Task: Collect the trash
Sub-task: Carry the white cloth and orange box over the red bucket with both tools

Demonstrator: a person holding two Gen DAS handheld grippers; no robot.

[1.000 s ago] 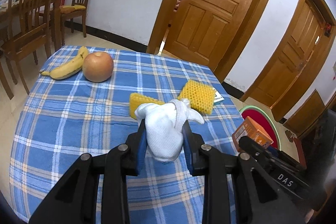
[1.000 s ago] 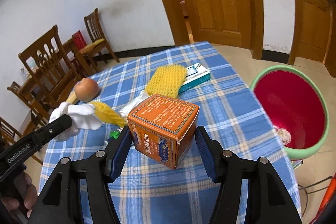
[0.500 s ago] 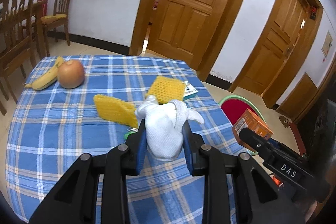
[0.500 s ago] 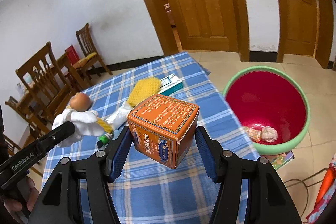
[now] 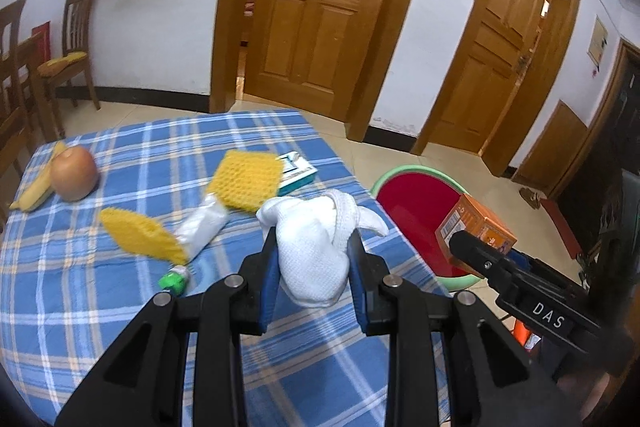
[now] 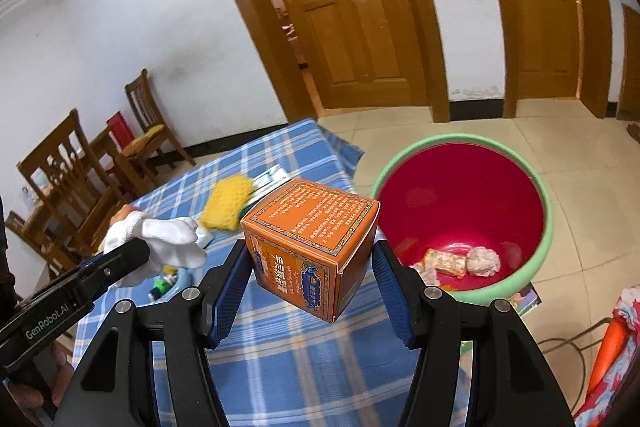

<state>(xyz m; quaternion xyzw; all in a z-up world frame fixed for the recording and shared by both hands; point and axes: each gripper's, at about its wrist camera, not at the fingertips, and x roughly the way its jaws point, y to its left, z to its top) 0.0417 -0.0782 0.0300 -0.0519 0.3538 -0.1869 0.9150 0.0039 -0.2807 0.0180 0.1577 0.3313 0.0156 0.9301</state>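
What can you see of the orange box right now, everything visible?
The orange box is a roughly cube-shaped printed carton, cardboard by the look, with white text in a patterned border on top and blue-and-gold panels on its sides. It looks intact and closed. It hangs tilted, one corner lowest, clamped between the blue pads of the right gripper, clear of the tablecloth. Nothing else touches it. In the left wrist view it appears in front of the red bin with the green rim.
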